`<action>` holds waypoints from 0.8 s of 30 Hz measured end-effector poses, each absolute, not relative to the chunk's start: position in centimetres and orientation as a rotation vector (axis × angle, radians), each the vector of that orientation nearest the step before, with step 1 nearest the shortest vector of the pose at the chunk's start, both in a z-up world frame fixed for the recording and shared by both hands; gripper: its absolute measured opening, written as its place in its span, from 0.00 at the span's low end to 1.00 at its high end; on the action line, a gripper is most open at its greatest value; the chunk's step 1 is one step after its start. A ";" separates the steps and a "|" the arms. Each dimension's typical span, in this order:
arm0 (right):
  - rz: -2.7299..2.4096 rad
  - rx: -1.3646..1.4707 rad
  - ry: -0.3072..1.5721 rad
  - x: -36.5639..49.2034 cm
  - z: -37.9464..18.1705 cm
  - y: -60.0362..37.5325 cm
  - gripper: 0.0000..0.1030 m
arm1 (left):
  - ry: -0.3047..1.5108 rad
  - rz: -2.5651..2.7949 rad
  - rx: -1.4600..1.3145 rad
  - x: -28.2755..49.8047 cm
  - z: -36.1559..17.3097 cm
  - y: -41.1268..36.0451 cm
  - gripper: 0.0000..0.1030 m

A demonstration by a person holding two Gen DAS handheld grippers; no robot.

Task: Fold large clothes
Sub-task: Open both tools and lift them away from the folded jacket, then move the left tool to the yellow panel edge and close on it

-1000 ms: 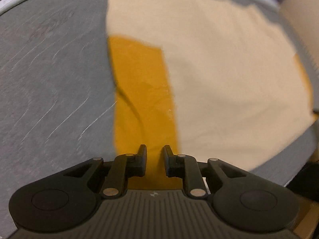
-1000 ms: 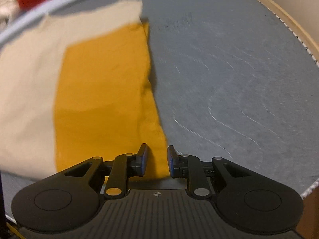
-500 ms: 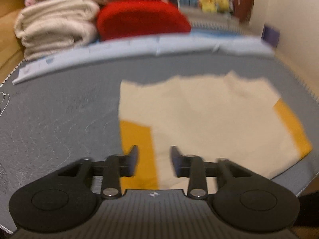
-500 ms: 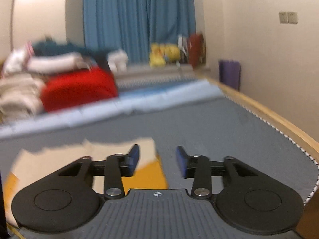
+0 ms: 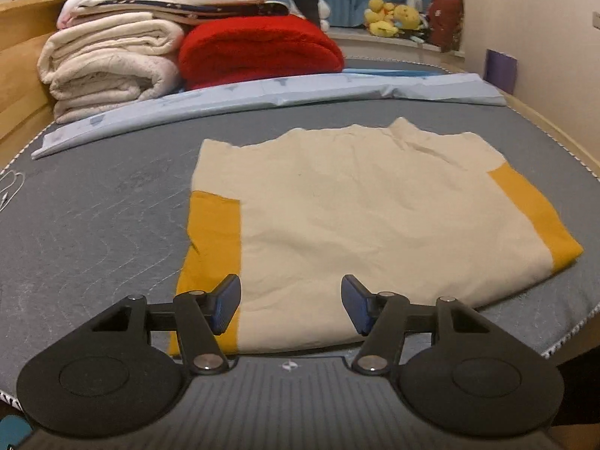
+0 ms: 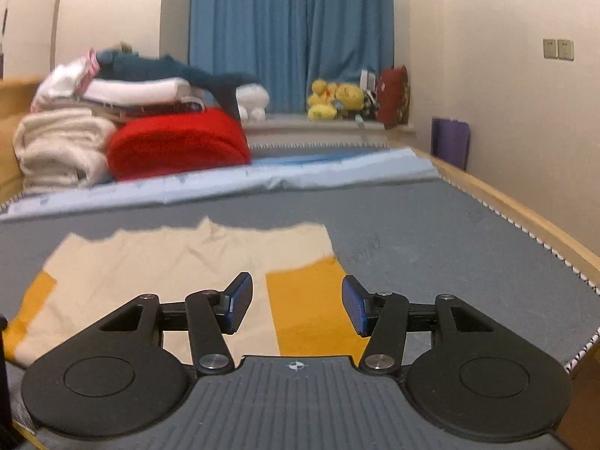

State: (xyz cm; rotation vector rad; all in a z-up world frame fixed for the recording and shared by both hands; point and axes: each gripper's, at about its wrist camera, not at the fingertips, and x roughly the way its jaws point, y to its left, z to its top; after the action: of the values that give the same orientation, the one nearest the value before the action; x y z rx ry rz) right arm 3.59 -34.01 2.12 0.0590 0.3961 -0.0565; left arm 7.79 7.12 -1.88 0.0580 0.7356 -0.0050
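A cream garment [image 5: 356, 210] with orange-yellow bands along its left and right sides lies folded flat on the grey mattress [image 5: 93, 217]. My left gripper [image 5: 290, 302] hovers above its near edge, jaws opening, with nothing between them. The right wrist view shows the same garment [image 6: 157, 273] from a lower angle, its orange band [image 6: 311, 307] straight ahead. My right gripper [image 6: 296, 305] is raised over the near right corner, jaws opening and empty.
At the head of the bed are a pale blue sheet [image 5: 262, 93], a stack of folded cream blankets [image 5: 108, 63], a red blanket [image 5: 258, 52] and more folded clothes. A wooden bed frame [image 6: 517, 206] runs along the right. Plush toys [image 6: 337, 103] sit by the blue curtain.
Both grippers let go of the garment's orange edges, opened wider, and rose and tilted up from close over the cloth, bringing the head of the bed and the room into view.
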 end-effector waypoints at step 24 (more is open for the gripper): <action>-0.009 0.095 0.452 7.0 1.2 -31.8 0.53 | 1.068 0.174 -0.751 10.7 -9.7 16.8 0.62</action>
State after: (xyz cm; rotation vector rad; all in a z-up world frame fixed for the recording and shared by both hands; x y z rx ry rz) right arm 7.02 -31.78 1.23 0.0947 0.4519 -0.0094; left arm 10.73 16.75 -9.66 -0.7508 1.0680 0.1743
